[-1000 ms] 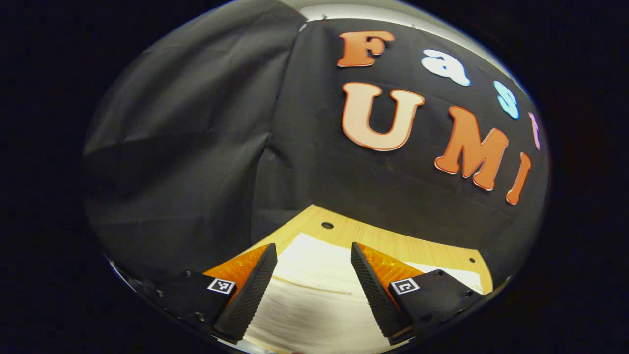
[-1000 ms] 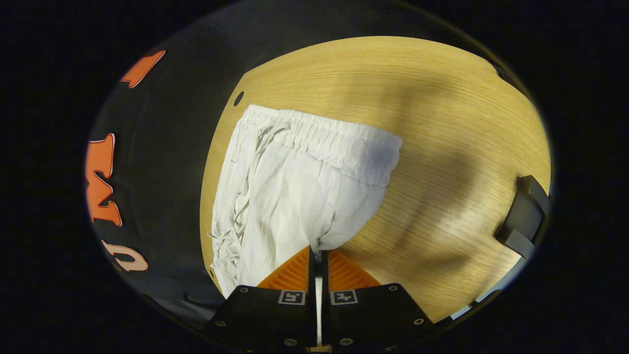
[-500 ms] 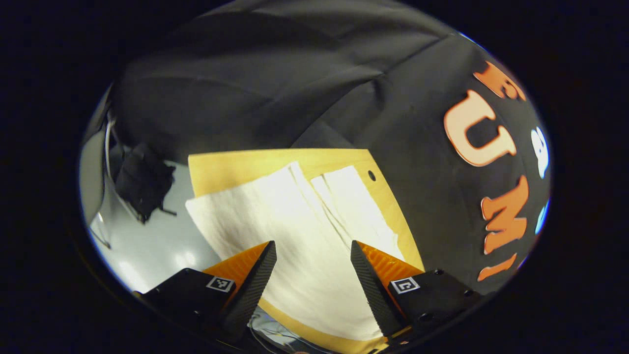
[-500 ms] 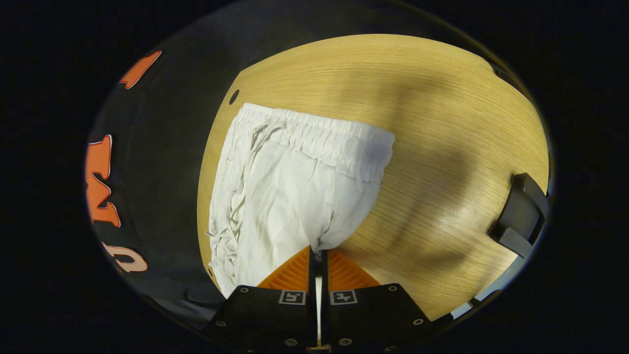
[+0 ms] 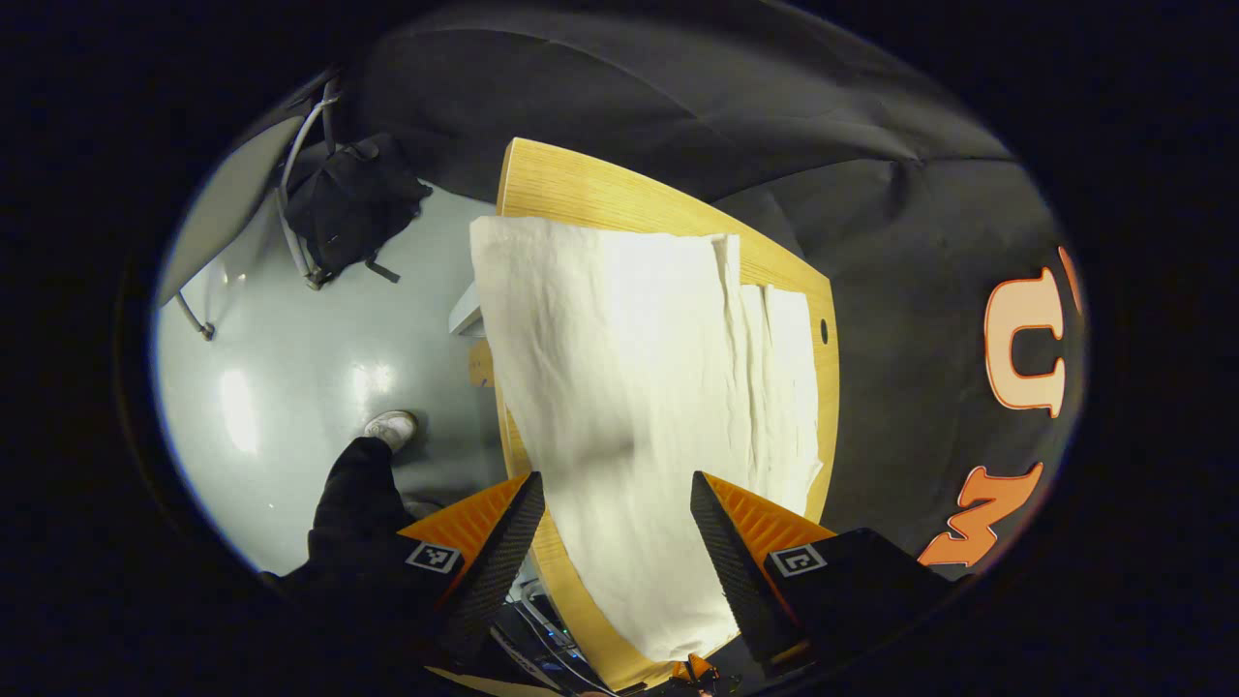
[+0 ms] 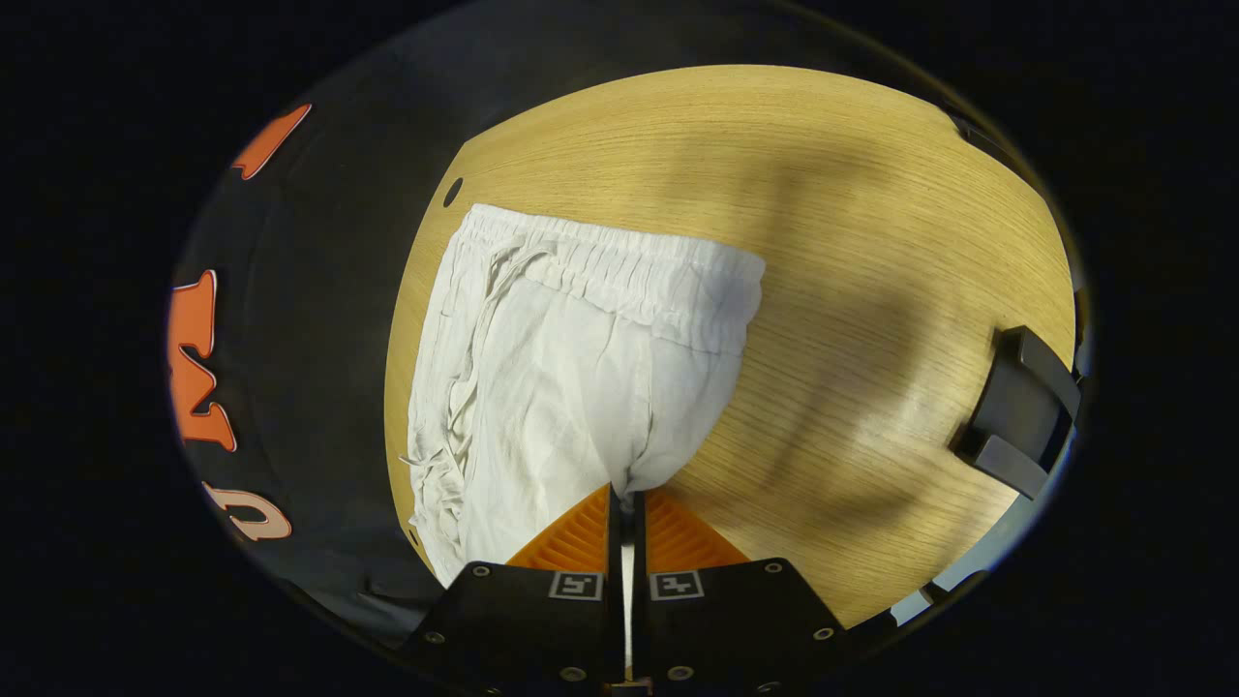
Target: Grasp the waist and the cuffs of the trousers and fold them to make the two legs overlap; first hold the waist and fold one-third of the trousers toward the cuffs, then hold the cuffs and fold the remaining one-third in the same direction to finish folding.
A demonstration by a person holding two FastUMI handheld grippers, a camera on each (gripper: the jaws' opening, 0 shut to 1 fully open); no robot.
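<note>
White trousers (image 6: 571, 368) lie on the wooden table (image 6: 852, 242), with the elastic waistband (image 6: 619, 276) at the far end in the right gripper view. My right gripper (image 6: 624, 499) is shut on a pinch of the trousers' cloth at the near edge. In the left gripper view the two legs (image 5: 629, 387) stretch away along the table (image 5: 571, 189), one partly over the other, the nearer one overhanging the table's left edge. My left gripper (image 5: 618, 542) hangs open over the legs, the cloth showing between its spread fingers.
A black block (image 6: 1016, 411) sits at the table's right edge. The left gripper view takes in grey floor (image 5: 290, 368), a dark bag on a chair (image 5: 344, 198), and a person's dark leg (image 5: 353, 503) with a pale shoe (image 5: 392, 426). Black cloth walls the table's far sides.
The left gripper has swung from facing the booth wall round to look along the trouser legs and the floor, staying open. The right gripper kept its hold and shifted only slightly.
</note>
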